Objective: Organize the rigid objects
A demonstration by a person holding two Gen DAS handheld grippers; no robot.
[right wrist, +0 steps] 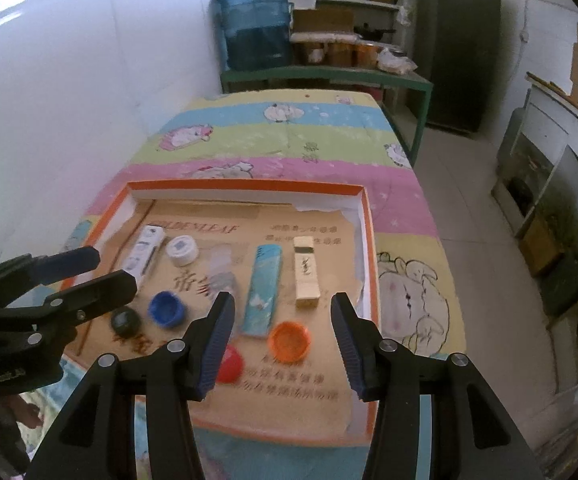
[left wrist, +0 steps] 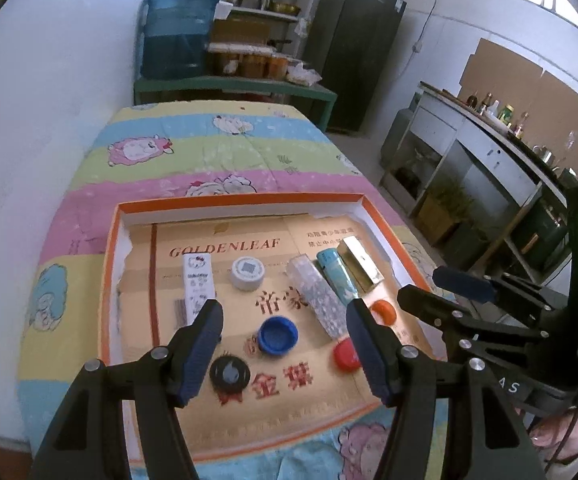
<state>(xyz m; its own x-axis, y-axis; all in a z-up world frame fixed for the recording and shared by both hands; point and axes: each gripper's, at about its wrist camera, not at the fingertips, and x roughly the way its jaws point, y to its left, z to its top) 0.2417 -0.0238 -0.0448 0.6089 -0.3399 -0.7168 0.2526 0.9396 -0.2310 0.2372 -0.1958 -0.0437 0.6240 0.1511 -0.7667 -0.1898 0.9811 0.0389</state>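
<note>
Here, a quilted sheep-print cover fills the middle of both views, and on it lies a shallow orange-rimmed box lid lined with gold card that holds every item of the task. In the left wrist view a row runs across the centre of the lid: a white Hello Kitty lighter, a white round jar, a clear patterned case, a teal lighter and a gold lighter; below them sit a blue cap, a black cap, a red cap and an orange cap. The left gripper hovers at lower centre with jaws spread and nothing between them; the right gripper likewise stands parted and empty above the orange cap. Judging by the layout, the caps want grouping next: come straight down over one cap, straddle its rim squarely, and close gently so it does not skid. The lining reads "GOLDENLEAF" in red; the Chinese characters are too blurred to read reliably.
</note>
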